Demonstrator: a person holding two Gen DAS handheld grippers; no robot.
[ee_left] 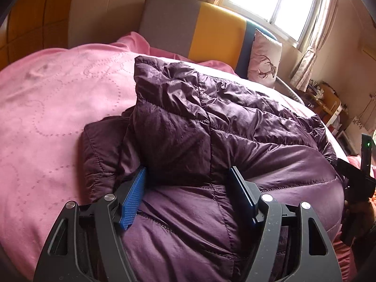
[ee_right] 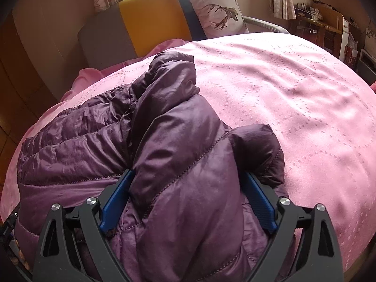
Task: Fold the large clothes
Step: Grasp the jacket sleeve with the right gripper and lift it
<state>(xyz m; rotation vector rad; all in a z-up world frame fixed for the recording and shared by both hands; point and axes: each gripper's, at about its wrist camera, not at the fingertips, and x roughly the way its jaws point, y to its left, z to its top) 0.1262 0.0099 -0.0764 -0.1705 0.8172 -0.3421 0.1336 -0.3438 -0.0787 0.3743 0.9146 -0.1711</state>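
purple jacket on pink bedspread

A home bedroom: pink bedspread, padded headboard, deer-print pillow, curtained window.

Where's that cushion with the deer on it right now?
The deer cushion leans upright against the headboard at the far end of the pink bed, beyond the purple jacket.
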